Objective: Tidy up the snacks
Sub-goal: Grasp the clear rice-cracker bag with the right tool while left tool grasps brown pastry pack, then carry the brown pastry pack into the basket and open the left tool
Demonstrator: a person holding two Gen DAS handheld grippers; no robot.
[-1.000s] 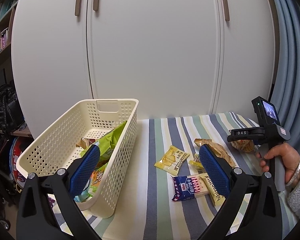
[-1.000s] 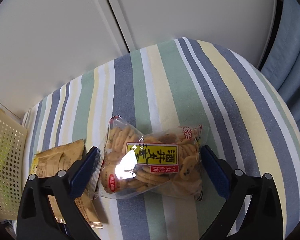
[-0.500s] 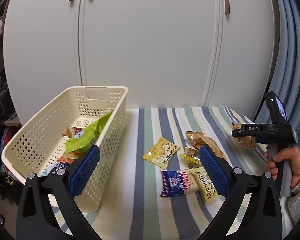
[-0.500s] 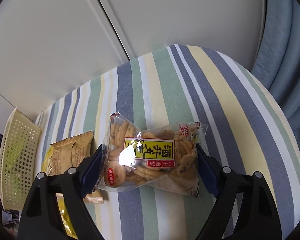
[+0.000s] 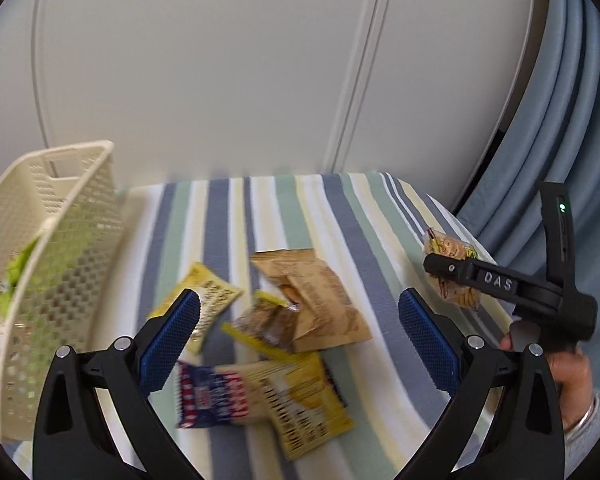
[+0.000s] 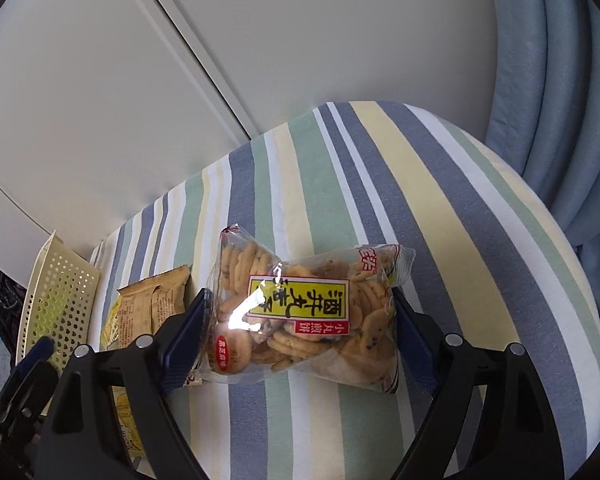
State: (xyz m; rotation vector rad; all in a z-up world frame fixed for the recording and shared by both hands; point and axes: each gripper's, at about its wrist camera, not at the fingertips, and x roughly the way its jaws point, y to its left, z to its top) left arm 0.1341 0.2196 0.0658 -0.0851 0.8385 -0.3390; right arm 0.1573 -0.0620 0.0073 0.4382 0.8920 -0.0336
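Right gripper (image 6: 300, 320) clenched on clear cracker bag (image 6: 300, 308) above striped cloth (image 6: 440, 208). Left gripper (image 5: 300, 336) released, hovering over loose packets; basket (image 5: 52, 240) at 9 o'clock.

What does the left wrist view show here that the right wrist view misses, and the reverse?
Only the left wrist view shows the red, white and blue packet, a hand holding the right gripper, and the left gripper with jaws open and empty. Only the right wrist view shows the label on the cracker bag and both right jaws pressed against its sides. Both show the cracker bag, the basket, the brown packet and the striped cloth.
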